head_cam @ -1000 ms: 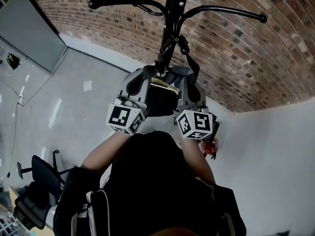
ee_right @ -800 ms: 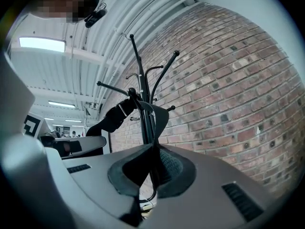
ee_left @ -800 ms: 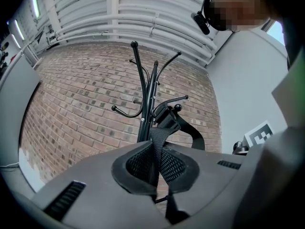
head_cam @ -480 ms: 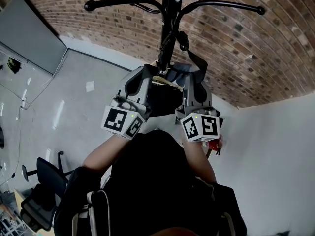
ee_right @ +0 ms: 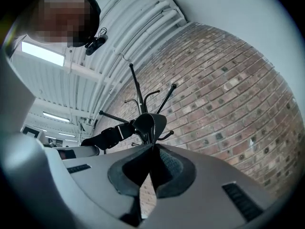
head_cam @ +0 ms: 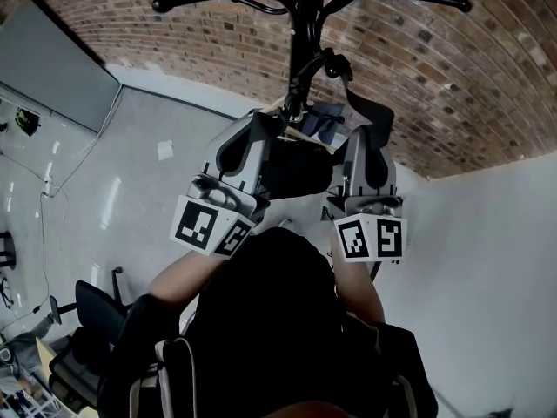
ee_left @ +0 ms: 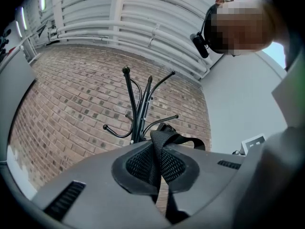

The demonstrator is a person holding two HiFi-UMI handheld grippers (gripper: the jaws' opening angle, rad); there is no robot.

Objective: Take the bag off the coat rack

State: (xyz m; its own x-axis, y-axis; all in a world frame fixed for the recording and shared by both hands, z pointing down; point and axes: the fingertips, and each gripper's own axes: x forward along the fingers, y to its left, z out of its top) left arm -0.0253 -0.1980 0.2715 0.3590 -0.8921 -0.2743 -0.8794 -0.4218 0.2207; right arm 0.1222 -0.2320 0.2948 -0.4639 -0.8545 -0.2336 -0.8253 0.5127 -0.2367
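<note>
Jaws of the left gripper [ee_left: 155, 171] are pressed together on a black webbing strap [ee_left: 157, 146] that rises out between them. The right gripper [ee_right: 151, 170] is likewise closed tight, pinching a broad strap loop [ee_right: 151, 122] that curls over just above its pads. In the head view the dark bag [head_cam: 296, 169] hangs between the two grippers, close against the coat rack [head_cam: 302, 11]. Its straps run up to the black pole and bunch around a short hook there. I cannot tell whether they sit on the hook. Long curved arms spread from the pole above. Behind stands a brick wall [head_cam: 435, 68], with a grey floor [head_cam: 130, 164] to the left.
</note>
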